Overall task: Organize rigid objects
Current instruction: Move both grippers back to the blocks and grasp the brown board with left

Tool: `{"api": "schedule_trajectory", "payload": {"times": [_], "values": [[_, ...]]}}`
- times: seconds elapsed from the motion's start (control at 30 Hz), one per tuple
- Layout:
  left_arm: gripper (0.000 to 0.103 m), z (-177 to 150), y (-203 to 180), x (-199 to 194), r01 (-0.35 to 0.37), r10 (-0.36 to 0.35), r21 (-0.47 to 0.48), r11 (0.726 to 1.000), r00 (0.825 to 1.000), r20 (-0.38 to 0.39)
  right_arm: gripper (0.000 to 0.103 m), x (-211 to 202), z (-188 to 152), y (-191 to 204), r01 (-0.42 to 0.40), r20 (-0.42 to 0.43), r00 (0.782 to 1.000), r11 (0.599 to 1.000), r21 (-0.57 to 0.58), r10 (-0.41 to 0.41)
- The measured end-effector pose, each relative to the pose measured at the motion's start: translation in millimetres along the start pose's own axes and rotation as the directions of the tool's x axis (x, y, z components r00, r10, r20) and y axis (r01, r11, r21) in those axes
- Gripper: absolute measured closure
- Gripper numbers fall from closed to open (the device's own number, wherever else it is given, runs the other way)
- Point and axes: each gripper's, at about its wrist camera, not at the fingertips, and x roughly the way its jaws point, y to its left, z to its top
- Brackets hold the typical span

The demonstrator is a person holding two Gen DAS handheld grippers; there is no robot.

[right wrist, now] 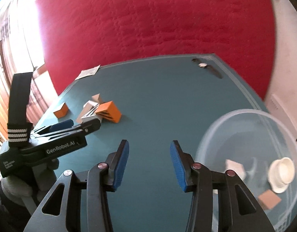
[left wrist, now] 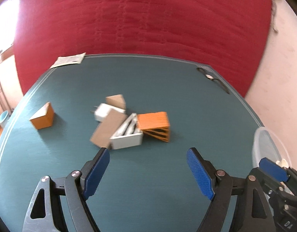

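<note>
1. Jaws of the left gripper (left wrist: 148, 171) stand wide apart over bare table, holding nothing; the right gripper (right wrist: 148, 164) is likewise spread and empty.
2. Just ahead of the left gripper, on the teal table (left wrist: 167, 89), lies a loose cluster: a white tray (left wrist: 127, 135), a brown box (left wrist: 107, 129), a white charger (left wrist: 103, 112) and a striped orange box (left wrist: 155, 124).
3. A small orange box (left wrist: 43, 118) sits apart to the left.
4. Beside the right gripper, a clear bowl (right wrist: 235, 119) holds a white cap (right wrist: 282, 175) and two small boxes.
5. Far corners carry a paper (left wrist: 69, 60) and a watch (left wrist: 209, 76).
6. Behind the table rises a red quilted surface (left wrist: 140, 19), with a pale wall (left wrist: 283, 77) at right.
</note>
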Motion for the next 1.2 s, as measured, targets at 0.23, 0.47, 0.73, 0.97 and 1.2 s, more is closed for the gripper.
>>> {"api": "schedule_trajectory", "payload": {"times": [0.23, 0.47, 0.73, 0.97, 1.2], "values": [[0.018, 0, 27, 5, -0.082, 0.082, -0.011, 0.997, 0.997, -0.013, 0.057, 23, 0, 16, -0.039, -0.047, 0.998, 0.999, -0.011, 0.039], [0.018, 1, 48, 19, -0.142, 0.142, 0.005, 0.990, 0.989, -0.040, 0.057, 34, -1, 27, -0.057, -0.076, 0.996, 0.998, -0.022, 0.055], [0.023, 5, 60, 36, -0.173, 0.174, 0.020, 0.985, 0.982, -0.076, 0.057, 45, -4, 33, -0.068, -0.109, 0.992, 0.997, -0.026, 0.065], [0.033, 11, 53, 46, -0.170, 0.175, 0.062, 0.983, 0.981, -0.086, 0.057, 51, -6, 36, -0.080, -0.126, 0.989, 0.997, -0.023, 0.077], [0.052, 18, 51, 53, -0.134, 0.139, 0.066, 0.989, 0.987, -0.082, 0.057, 55, -7, 38, -0.086, -0.137, 0.987, 0.996, -0.024, 0.082]]}}
